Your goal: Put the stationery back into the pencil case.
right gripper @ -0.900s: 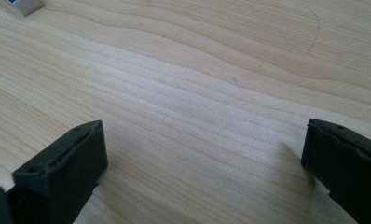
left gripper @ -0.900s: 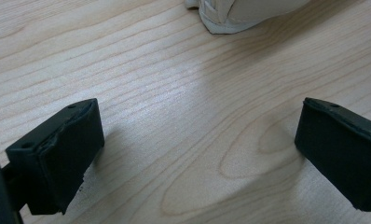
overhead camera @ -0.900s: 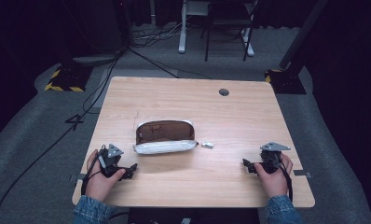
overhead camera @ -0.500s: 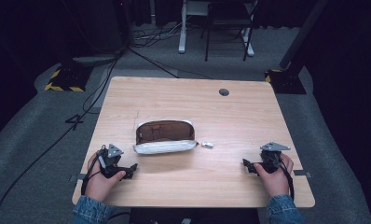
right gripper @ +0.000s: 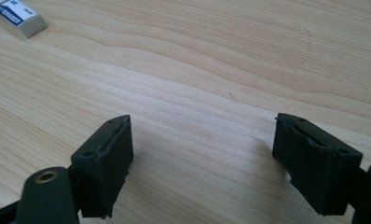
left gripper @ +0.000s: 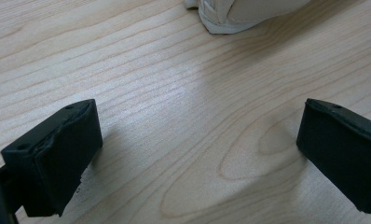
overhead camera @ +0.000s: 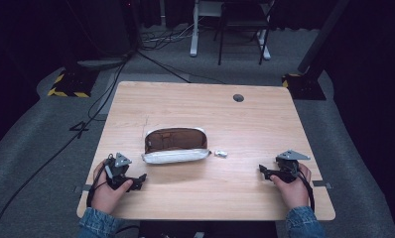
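A brown and white pencil pouch (overhead camera: 175,145) lies open near the middle of the wooden table (overhead camera: 235,124); its pale corner (left gripper: 230,18) shows at the top of the left gripper view. A small white eraser (overhead camera: 220,153) lies just right of the pouch, and its labelled end (right gripper: 18,17) appears top left in the right gripper view. My left gripper (overhead camera: 138,181) rests at the front left, open and empty, below the pouch. My right gripper (overhead camera: 262,171) rests at the front right, open and empty, well right of the eraser.
A round cable hole (overhead camera: 238,97) sits near the table's far right side. Beyond the table stand a white desk leg (overhead camera: 194,29) and a chair (overhead camera: 242,25), with cables across the grey floor. Bare wood lies between both grippers.
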The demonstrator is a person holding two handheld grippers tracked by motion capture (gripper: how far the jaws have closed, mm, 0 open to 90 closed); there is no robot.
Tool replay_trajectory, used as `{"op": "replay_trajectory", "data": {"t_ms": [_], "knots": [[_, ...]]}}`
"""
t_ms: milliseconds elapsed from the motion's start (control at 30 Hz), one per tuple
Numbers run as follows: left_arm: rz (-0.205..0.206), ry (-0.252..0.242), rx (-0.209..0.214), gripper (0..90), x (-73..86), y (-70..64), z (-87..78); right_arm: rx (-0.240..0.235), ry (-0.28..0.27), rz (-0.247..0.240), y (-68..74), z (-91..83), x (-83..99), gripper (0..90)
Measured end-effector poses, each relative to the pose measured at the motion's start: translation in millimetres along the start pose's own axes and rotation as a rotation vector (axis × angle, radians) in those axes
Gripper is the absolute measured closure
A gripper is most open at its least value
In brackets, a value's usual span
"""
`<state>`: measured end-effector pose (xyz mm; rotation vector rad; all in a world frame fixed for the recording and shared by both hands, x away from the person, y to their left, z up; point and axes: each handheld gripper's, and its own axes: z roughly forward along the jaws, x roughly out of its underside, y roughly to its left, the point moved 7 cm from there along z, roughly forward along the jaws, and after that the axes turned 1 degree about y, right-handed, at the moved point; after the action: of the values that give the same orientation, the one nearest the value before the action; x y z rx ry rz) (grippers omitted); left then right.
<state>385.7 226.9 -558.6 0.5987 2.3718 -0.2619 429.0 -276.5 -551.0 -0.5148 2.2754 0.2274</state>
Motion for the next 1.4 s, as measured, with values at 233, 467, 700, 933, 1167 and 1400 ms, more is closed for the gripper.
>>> {"op": "replay_trajectory", "data": {"t_ms": [233,467,700,933,1167,1400], "knots": [[-0.004,0.001,-0.007,0.4,-0.6,1.6,0.4,-0.003,-0.004,-0.013,0.9,2.6,-2.6,22.7],[-0.013,-0.001,-0.009,0.4,-1.7,6.2,1.4,-0.034,-0.004,-0.001,3.9,0.6,-4.8,26.6],[-0.013,-0.001,-0.012,0.4,-1.7,6.1,1.5,-0.092,-0.028,-0.037,17.1,-10.8,-23.2,27.1],[-0.011,0.002,-0.01,0.4,-1.6,6.1,1.3,-0.134,-0.037,-0.077,30.3,-15.4,-45.0,28.2],[-0.011,0.002,-0.01,0.4,-1.6,6.0,1.3,-0.173,-0.038,-0.13,47.5,-14.5,-64.8,28.6],[-0.011,0.002,-0.01,0.4,-1.6,6.0,1.3,-0.205,-0.052,-0.157,64.2,-10.6,-81.1,28.9]]}}
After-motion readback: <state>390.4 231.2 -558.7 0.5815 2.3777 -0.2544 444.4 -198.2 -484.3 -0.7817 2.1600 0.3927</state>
